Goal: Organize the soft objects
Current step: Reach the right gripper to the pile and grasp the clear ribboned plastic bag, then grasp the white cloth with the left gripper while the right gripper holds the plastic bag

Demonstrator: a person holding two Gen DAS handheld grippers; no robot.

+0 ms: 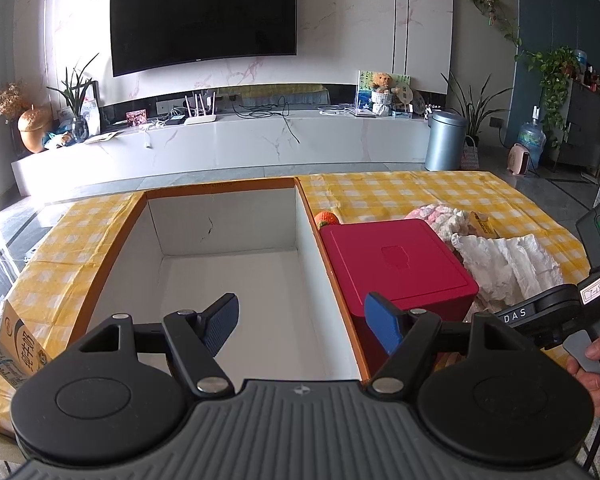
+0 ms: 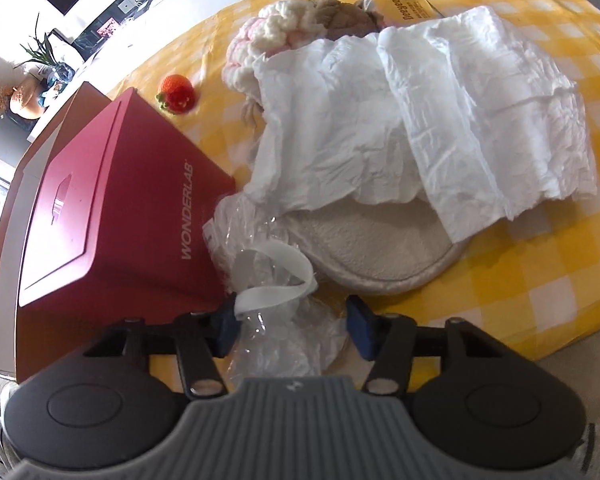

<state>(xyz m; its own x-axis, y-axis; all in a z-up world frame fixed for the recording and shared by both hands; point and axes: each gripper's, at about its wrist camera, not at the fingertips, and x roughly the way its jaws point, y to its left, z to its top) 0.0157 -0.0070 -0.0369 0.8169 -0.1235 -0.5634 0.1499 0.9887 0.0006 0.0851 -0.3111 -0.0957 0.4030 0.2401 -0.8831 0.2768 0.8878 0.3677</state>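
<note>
Your left tongs [image 1: 302, 326] hung wide open over the big white box [image 1: 228, 264] with the orange rim, and nothing was between the blue pads [image 1: 384, 326]. The inside of that box showed only white walls and floor.

Your right tongs [image 2: 294, 326] pointed down at the bench [image 2: 540, 260], which had a yellow and white checked cloth. They were about half open. A clear plastic bag [image 2: 276, 320] with a white strap [image 2: 276, 280] lay between the two pads. The left pad touched the strap. The right pad looked a little apart from the bag, so the bag was not squeezed tight.

The red box [image 2: 112, 208] with the word WONDERLAB stood just beside the bag, between it and the big white box. The soft things lay in a heap next to the red box. There was a round cream pad [image 2: 380, 256], with crumpled white paper sheets [image 2: 420, 120] lying on top of it. Behind them sat a fluffy pink and white thing [image 2: 260, 36]. A small knitted strawberry [image 2: 178, 92] sat alone near the far corner of the red box.

In the left view, your right hand [image 1: 592, 364] gripped the handle of the other tool.
</note>
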